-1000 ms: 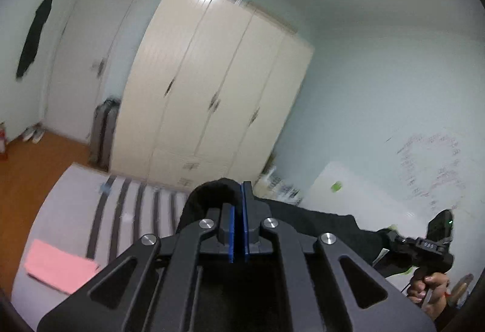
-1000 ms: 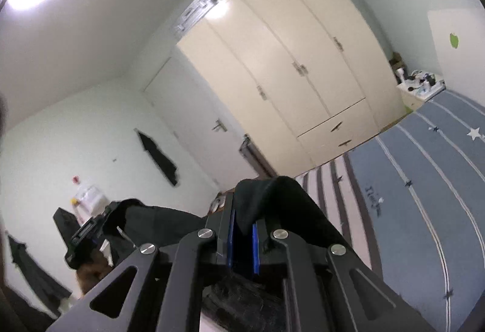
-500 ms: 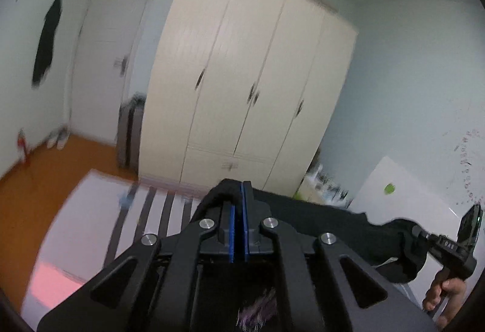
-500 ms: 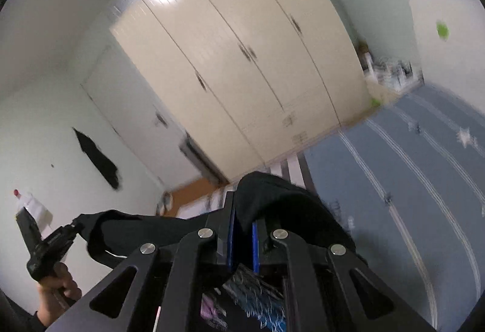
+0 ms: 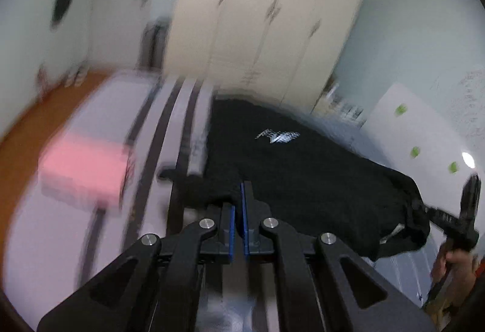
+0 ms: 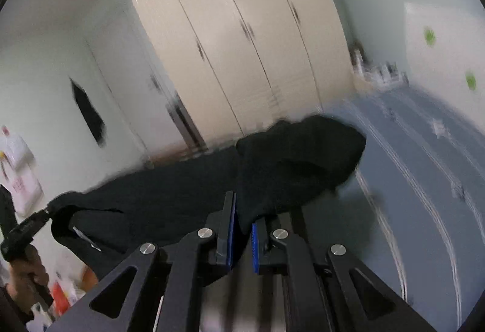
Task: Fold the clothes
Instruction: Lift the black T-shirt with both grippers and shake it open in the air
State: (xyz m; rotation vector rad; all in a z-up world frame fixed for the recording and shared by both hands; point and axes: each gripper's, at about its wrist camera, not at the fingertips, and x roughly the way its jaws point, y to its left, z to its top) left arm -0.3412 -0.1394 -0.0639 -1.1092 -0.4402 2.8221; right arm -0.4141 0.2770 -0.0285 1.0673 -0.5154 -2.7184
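A black T-shirt (image 5: 297,168) with a white chest print (image 5: 277,136) is stretched out flat over the striped bed (image 5: 169,120), held at both near corners. My left gripper (image 5: 239,198) is shut on its left shoulder edge. In the right wrist view the same black T-shirt (image 6: 182,195) spans to the left, and my right gripper (image 6: 242,210) is shut on its other shoulder, with a sleeve (image 6: 318,156) bunched ahead of the fingers. Each view shows the opposite gripper at the shirt's far corner, held by a hand (image 5: 454,265).
A folded pink garment (image 5: 85,171) lies on the bed's left side. A cream wardrobe (image 5: 266,14) stands beyond the bed's foot, with a dark suitcase (image 5: 151,41) beside it. The blue striped bedding (image 6: 424,165) extends right. Orange floor (image 5: 36,120) lies left of the bed.
Both grippers have swung down and forward from pointing at the ceiling and wardrobe. The shirt, hanging bunched before, now spreads out flat over the bed.
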